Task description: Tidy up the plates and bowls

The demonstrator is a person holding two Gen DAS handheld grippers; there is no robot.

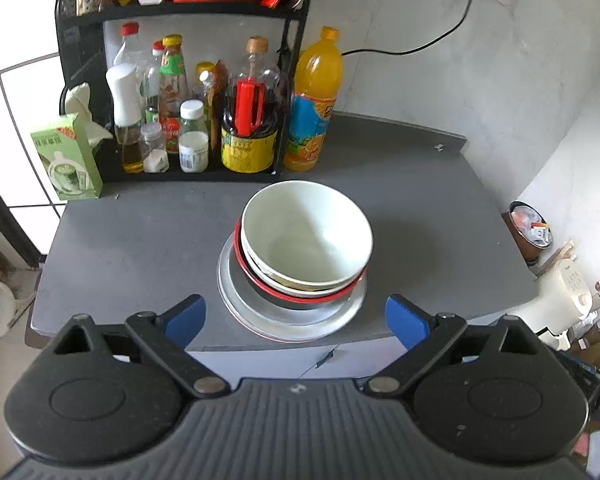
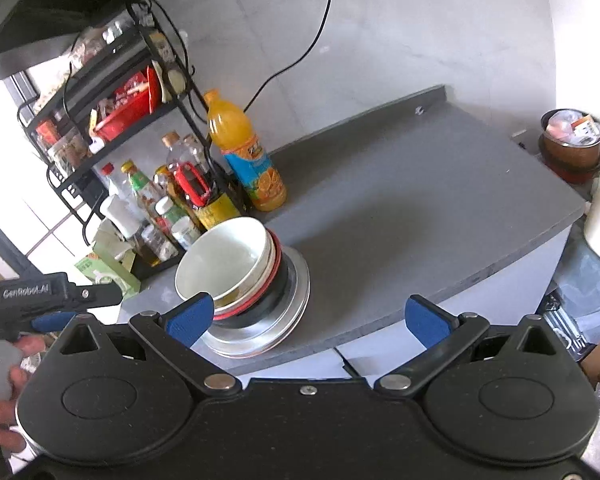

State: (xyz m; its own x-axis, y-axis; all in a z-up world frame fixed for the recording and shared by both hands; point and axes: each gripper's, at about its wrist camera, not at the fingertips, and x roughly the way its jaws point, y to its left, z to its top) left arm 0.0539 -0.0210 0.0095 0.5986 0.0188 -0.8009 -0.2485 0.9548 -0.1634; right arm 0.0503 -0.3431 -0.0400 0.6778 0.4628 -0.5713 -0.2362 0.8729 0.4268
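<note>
White bowl (image 1: 306, 236) empty, nested atop bowls on plates (image 1: 292, 320), both claws (image 1: 296, 320) (image 2: 308, 320) apart, nr stack.

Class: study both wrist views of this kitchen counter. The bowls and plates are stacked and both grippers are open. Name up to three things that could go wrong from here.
1. The metal plates under the stack sit near the counter's front edge; a nudge might push them off.
2. The white bowl sits off-centre on the red-rimmed bowl; a one-sided grip could tip the stack.
3. The orange juice bottle stands just behind; a wide swing by the left gripper or right gripper might topple it.
</note>
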